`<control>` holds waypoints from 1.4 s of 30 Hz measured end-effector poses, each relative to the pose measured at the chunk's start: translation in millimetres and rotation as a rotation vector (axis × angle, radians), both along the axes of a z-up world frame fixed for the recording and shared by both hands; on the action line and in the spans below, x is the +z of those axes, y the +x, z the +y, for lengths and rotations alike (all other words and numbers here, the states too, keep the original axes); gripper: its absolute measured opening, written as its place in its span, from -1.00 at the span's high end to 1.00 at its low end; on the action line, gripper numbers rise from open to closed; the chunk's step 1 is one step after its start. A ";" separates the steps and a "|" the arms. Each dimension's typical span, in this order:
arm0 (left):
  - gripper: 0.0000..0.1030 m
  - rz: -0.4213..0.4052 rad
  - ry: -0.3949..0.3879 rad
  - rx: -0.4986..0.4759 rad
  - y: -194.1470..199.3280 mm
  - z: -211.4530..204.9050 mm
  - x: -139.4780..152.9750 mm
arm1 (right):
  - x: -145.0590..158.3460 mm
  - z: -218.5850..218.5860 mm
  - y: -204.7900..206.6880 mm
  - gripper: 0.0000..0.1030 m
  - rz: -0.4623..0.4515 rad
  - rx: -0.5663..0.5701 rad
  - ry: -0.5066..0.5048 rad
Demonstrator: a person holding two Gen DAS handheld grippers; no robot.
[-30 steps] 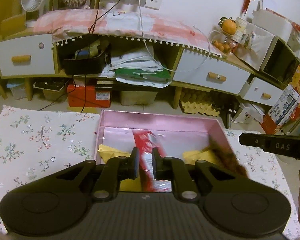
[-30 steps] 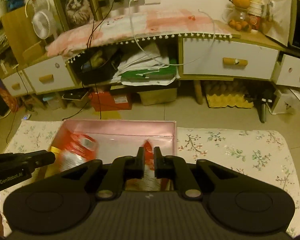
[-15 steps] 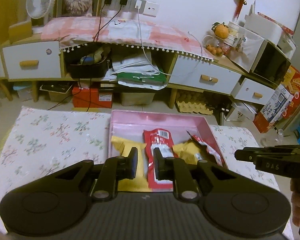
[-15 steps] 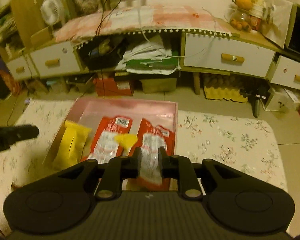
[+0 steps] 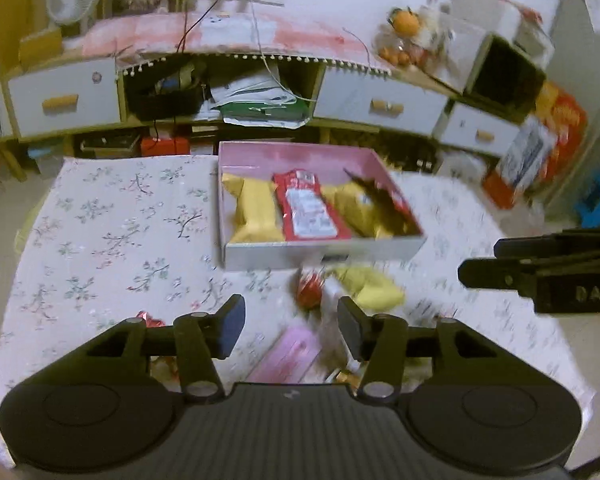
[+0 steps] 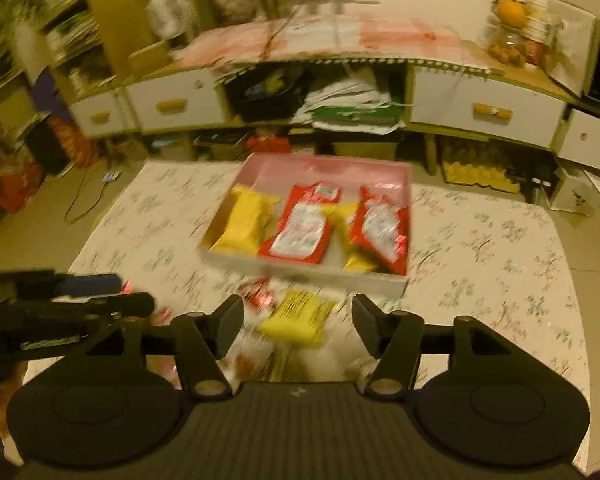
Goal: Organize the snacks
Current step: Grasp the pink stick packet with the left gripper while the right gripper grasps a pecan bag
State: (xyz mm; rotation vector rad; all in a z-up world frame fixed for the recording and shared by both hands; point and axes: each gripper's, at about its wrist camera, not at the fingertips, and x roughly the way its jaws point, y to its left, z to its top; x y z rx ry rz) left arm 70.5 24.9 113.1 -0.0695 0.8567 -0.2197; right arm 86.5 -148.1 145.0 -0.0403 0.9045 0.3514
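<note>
A pink box (image 5: pixel 300 152) (image 6: pixel 324 166) sits on the floral cloth and holds yellow packets (image 5: pixel 256 212) (image 6: pixel 244 220) and red packets (image 5: pixel 308 210) (image 6: pixel 304 228). Loose snacks lie in front of it: a yellow packet (image 5: pixel 372 286) (image 6: pixel 300 318), a small red one (image 5: pixel 310 290) (image 6: pixel 260 298) and a pink packet (image 5: pixel 288 356). My left gripper (image 5: pixel 291 324) is open and empty, above the loose snacks. My right gripper (image 6: pixel 298 326) is open and empty over the yellow packet. Each gripper shows in the other's view, the right one (image 5: pixel 540 268) and the left one (image 6: pixel 60 312).
The floral cloth (image 5: pixel 112 232) covers the low table. Behind it stands a long cabinet with white drawers (image 5: pixel 60 100), an open shelf of papers (image 5: pixel 260 100) and a jar with an orange (image 5: pixel 404 24). Boxes (image 5: pixel 540 152) stand at the right.
Both grippers have pulled back and up from the pink box and have opened. The packets they held now lie in the box. Loose snacks in front of the box have come into view.
</note>
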 end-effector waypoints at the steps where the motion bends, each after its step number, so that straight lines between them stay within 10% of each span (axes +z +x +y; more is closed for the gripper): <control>1: -0.13 0.009 0.020 -0.005 -1.2 -1.3 -2.4 | -4.2 1.2 -5.7 -0.21 0.004 0.014 0.003; 12: -0.21 0.083 0.135 -0.047 1.6 -11.9 -38.1 | -53.3 -17.9 2.6 -0.32 0.287 -0.145 0.167; 31: -0.38 0.216 0.303 -0.117 21.8 -30.0 -102.4 | -111.9 -24.0 -7.4 -0.31 0.436 -0.259 0.199; 38: 0.28 0.228 0.229 -0.126 19.4 -25.9 -97.1 | -122.5 -4.4 -11.4 -0.07 0.397 -0.226 0.144; 42: 0.29 0.229 0.226 -0.113 19.2 -24.3 -93.7 | -115.7 9.0 -19.7 -0.02 0.342 -0.198 0.091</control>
